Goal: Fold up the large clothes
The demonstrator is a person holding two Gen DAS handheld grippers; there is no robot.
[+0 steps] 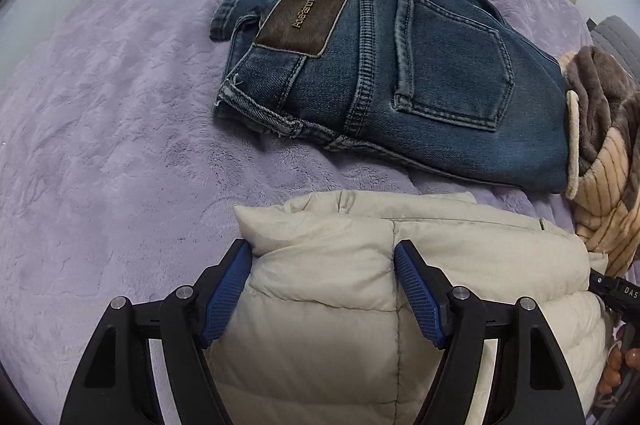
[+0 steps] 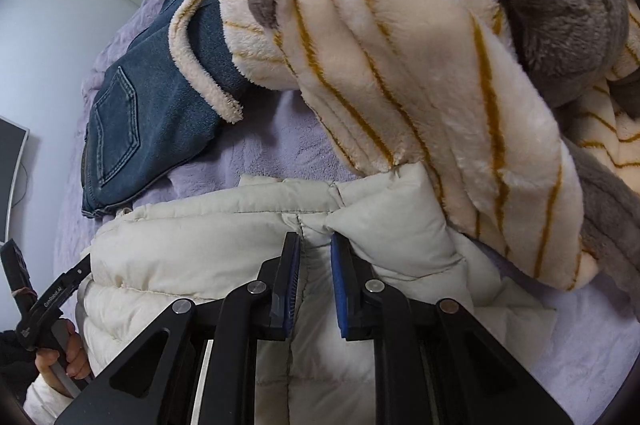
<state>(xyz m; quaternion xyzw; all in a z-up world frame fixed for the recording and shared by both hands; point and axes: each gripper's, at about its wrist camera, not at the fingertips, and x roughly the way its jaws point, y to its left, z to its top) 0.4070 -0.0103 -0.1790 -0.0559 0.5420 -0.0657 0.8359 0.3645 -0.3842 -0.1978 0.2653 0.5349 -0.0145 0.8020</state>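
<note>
A cream puffer jacket [image 1: 360,273] lies folded on the purple bed cover [image 1: 100,145], near the front. My left gripper [image 1: 322,253] is open, its blue pads on either side of the jacket's left end. In the right wrist view the jacket [image 2: 200,265] fills the lower middle. My right gripper [image 2: 315,245] is nearly shut, its pads pinching a seam fold of the jacket at its right end. The left gripper's handle [image 2: 44,305] and a hand show at the far left there.
Folded blue jeans [image 1: 400,65] lie behind the jacket, also in the right wrist view [image 2: 148,121]. A fluffy cream, striped and grey garment [image 2: 420,65] is heaped to the right, overlapping the jeans; it shows in the left wrist view [image 1: 600,185]. A white wall stands behind the bed.
</note>
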